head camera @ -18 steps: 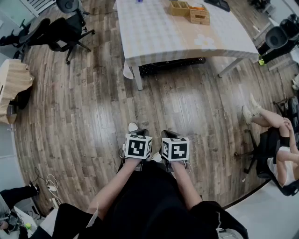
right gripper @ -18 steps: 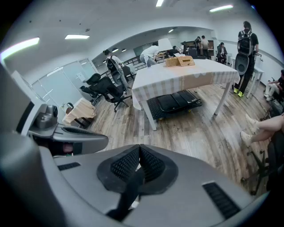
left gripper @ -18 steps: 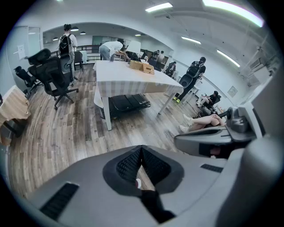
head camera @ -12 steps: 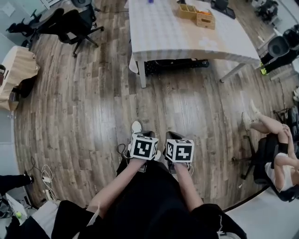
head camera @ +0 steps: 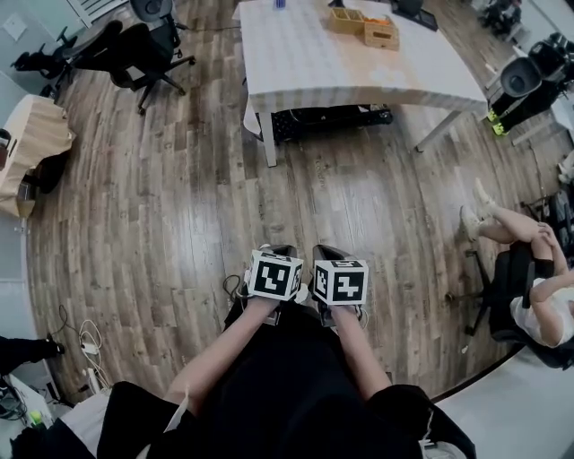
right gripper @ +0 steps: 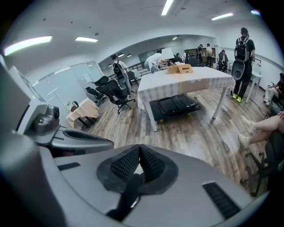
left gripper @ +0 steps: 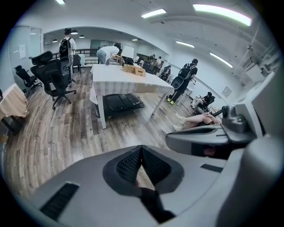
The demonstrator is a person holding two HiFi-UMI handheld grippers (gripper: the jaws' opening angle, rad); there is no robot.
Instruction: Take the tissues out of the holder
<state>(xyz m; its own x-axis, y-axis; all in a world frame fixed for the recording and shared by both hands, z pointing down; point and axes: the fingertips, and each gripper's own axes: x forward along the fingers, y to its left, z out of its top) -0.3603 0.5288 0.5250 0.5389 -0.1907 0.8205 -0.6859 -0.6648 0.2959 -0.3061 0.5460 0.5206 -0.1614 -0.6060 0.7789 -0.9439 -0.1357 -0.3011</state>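
Note:
Both grippers hang side by side close to my body, over the wooden floor and pointing down at it. My left gripper (head camera: 282, 252) is shut with nothing between its jaws; its own view shows its pads (left gripper: 128, 163) meeting at the tips. My right gripper (head camera: 325, 254) is likewise shut and empty, its pads (right gripper: 125, 164) touching. Far ahead stands a table with a pale checked cloth (head camera: 296, 63). Two wooden boxes (head camera: 366, 25) sit at its far end, also in the left gripper view (left gripper: 134, 69) and the right gripper view (right gripper: 179, 68). I cannot make out any tissues from here.
A black wheeled cart (head camera: 327, 119) sits under the table. Black office chairs (head camera: 134, 49) stand at the far left, beside a small cloth-covered stand (head camera: 31, 134). A seated person's legs (head camera: 511, 229) stretch in from the right. Cables (head camera: 90, 336) lie on the floor at left.
The head view has swung slightly, so the table sits a little differently in frame. Both grippers stay side by side before my body, shut as before.

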